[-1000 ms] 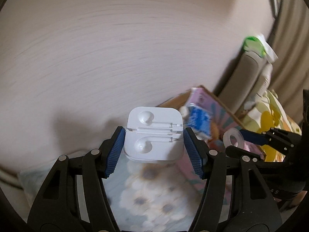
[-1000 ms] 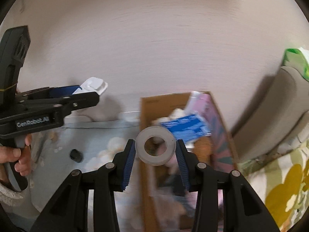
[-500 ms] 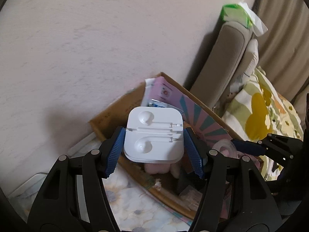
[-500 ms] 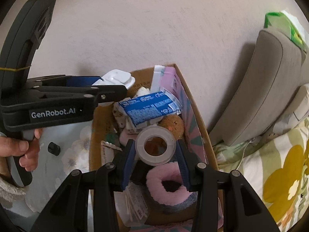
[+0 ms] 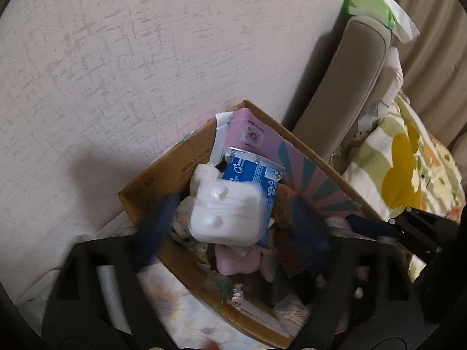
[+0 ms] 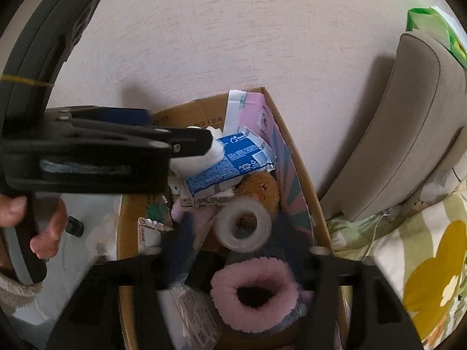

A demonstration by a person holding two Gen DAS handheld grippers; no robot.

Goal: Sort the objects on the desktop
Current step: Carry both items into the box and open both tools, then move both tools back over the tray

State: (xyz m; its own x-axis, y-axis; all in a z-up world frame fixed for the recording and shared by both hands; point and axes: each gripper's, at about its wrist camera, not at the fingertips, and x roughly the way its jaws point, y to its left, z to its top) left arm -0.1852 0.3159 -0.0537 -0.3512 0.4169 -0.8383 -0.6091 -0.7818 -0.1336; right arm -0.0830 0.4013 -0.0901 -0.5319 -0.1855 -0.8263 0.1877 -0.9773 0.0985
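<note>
Both sets of jaws have just sprung apart over the cardboard box (image 5: 151, 180). The left gripper (image 5: 230, 227) frees the white earbud case (image 5: 226, 214) between them; the right gripper (image 6: 233, 233) frees the tape roll (image 6: 243, 227), both dropping clear.

Both wrist fisheyes are aimed steeply down, close over the open brown cardboard box (image 5: 204, 285) (image 6: 303, 186) set against the pale textured wall (image 5: 146, 58) (image 6: 233, 29). Shared by both views: the box interior, the blue-and-white foil packet (image 5: 251, 175) (image 6: 230, 157), the wall.
</note>
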